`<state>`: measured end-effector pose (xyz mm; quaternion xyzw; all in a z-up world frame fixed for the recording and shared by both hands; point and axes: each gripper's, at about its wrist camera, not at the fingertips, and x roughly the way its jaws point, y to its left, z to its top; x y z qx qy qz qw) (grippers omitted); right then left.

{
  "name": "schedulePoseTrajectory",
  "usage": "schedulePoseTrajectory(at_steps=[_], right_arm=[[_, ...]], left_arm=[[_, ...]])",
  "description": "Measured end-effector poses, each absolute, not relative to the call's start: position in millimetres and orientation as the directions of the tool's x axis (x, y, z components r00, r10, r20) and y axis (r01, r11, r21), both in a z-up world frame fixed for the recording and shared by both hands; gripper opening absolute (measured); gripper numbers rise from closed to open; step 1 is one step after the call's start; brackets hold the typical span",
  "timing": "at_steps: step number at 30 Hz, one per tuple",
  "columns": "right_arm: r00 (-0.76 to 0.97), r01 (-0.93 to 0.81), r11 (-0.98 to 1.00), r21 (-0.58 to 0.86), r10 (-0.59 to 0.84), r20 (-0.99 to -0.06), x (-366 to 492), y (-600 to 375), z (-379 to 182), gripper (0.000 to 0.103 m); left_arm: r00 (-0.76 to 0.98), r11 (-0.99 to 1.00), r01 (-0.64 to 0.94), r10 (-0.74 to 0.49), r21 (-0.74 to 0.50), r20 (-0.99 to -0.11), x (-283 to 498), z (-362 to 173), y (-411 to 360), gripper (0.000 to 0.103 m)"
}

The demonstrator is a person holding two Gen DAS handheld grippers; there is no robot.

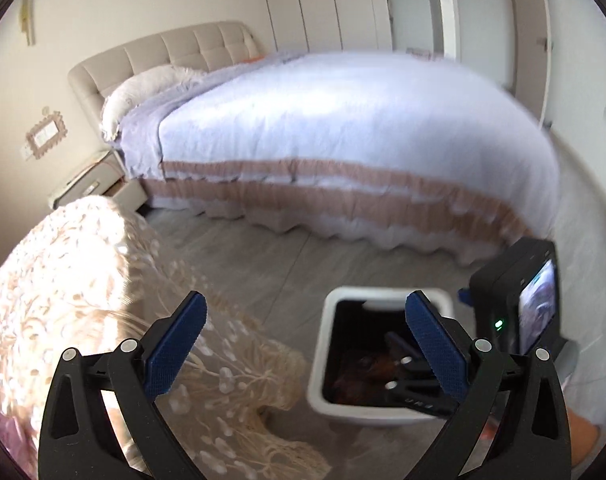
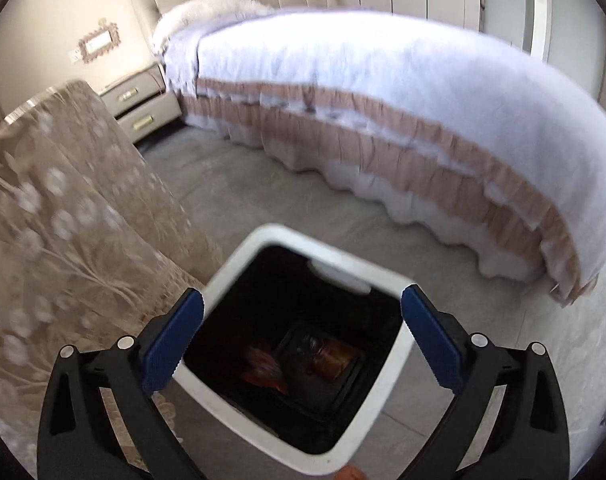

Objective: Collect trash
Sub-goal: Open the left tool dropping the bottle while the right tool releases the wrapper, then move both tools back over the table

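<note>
Trash (image 2: 263, 368) crumpled reddish, square white plastic bin (image 2: 239, 264), black inside

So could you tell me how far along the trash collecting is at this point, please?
Done: reddish-brown trash already lies at the bottom of the white bin. In hand: nothing; the right tool hangs open and empty over the bin's mouth, and the left tool is open and empty too. Left: no more loose trash shows on the grey floor in these views, so any remainder is out of sight.
</note>
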<state>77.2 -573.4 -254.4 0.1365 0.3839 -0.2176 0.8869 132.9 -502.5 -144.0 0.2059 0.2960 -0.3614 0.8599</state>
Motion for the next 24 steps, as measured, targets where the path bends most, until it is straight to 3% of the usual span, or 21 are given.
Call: schedulePoseTrajectory(at_steps=[7,14,24], right_arm=[[0.761,0.416,0.909,0.029,-0.330,-0.559,60.7,-524.8,-161.5,0.098],[0.901,0.238,0.969,0.067,-0.194,-0.388,48.4,-457.3,-92.0,0.098],[0.938,-0.001,1.000,0.011,0.005,-0.347,64.7,-355.1,-54.5,0.098]], left_arm=[[0.633,0.713,0.697,-0.561,0.077,-0.534,113.6,-76.4,-439.6,0.098],[0.777,0.825,0.552,-0.453,0.125,-0.438,98.4,-40.1,-352.9,0.098],[0.859,0.934,0.348,-0.281,0.086,-0.427,90.3,-35.8,-215.0,0.098]])
